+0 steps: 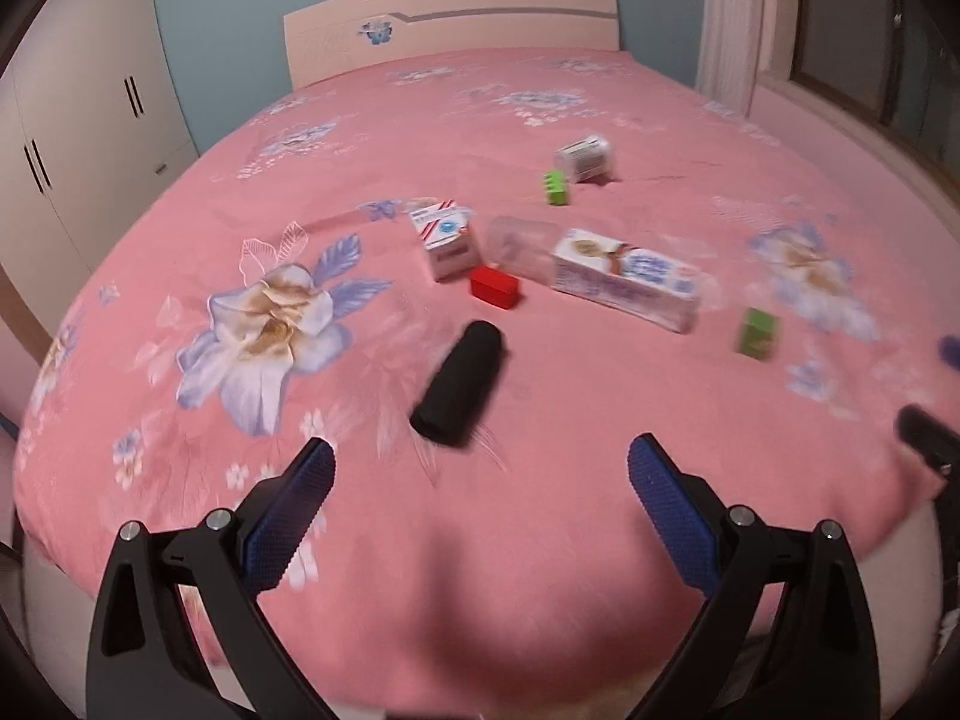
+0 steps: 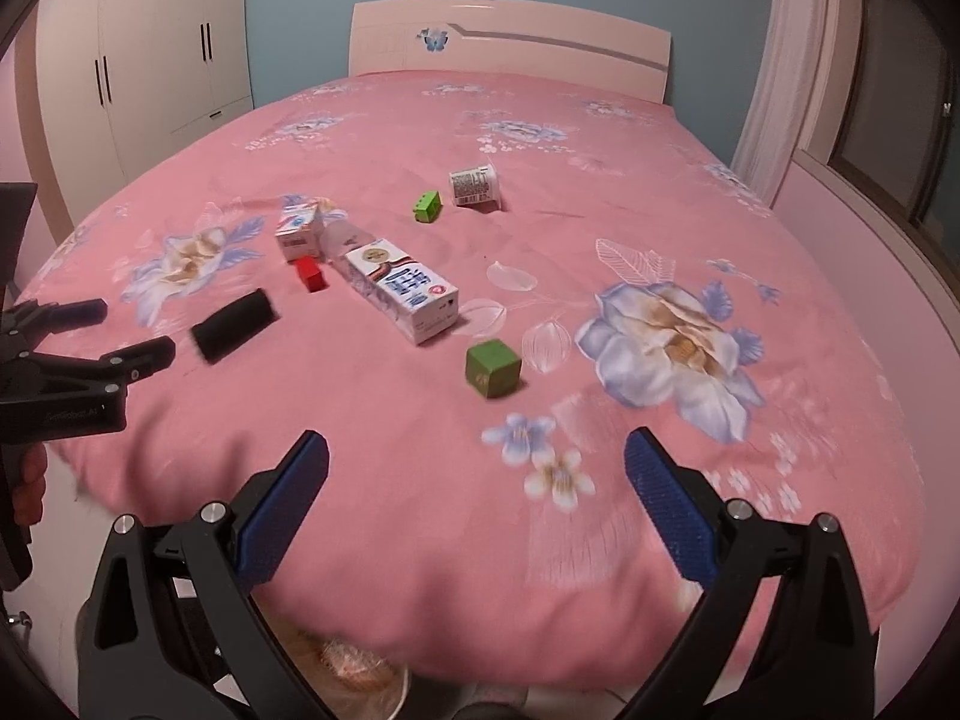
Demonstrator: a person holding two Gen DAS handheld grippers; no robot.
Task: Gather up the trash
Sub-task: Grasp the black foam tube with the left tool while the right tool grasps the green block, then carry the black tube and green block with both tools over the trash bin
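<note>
Left gripper (image 1: pixel 480 468): jaws spread wide apart, nothing between them, held over the near edge of the bed. Right gripper (image 2: pixel 477 462): jaws likewise spread wide, empty, also over the near edge.

Item count on the bedspread (image 2: pixel 420 480), near to far:
- One black cylinder (image 1: pixel 459 387), lying on its side just ahead of the left gripper. In the left wrist view its long axis runs from the near left to the far right.
- Two green blocks: a plain cube (image 2: pixel 492 369) nearest the right gripper, and a studded block (image 2: pixel 426 206) farther back.
- One long milk carton (image 2: pixel 403 290), lying flat. In the right wrist view its long axis runs from the near right to the far left, the square end facing the camera.
- One red block (image 2: pixel 311 274), just left of the carton.
- One clear plastic bottle (image 1: pixel 516 249), on its side against the carton's far end.
- One small white box (image 2: pixel 298 230), standing beside the bottle.
- One white labelled cup (image 2: pixel 475 185), on its side, farthest away.

Surface: pink floral bedspread. Room: pale headboard (image 2: pixel 510 42) with a butterfly motif, blue wall, white wardrobe (image 2: pixel 150 60) at left, curtain (image 2: pixel 780 90) and window at right.
</note>
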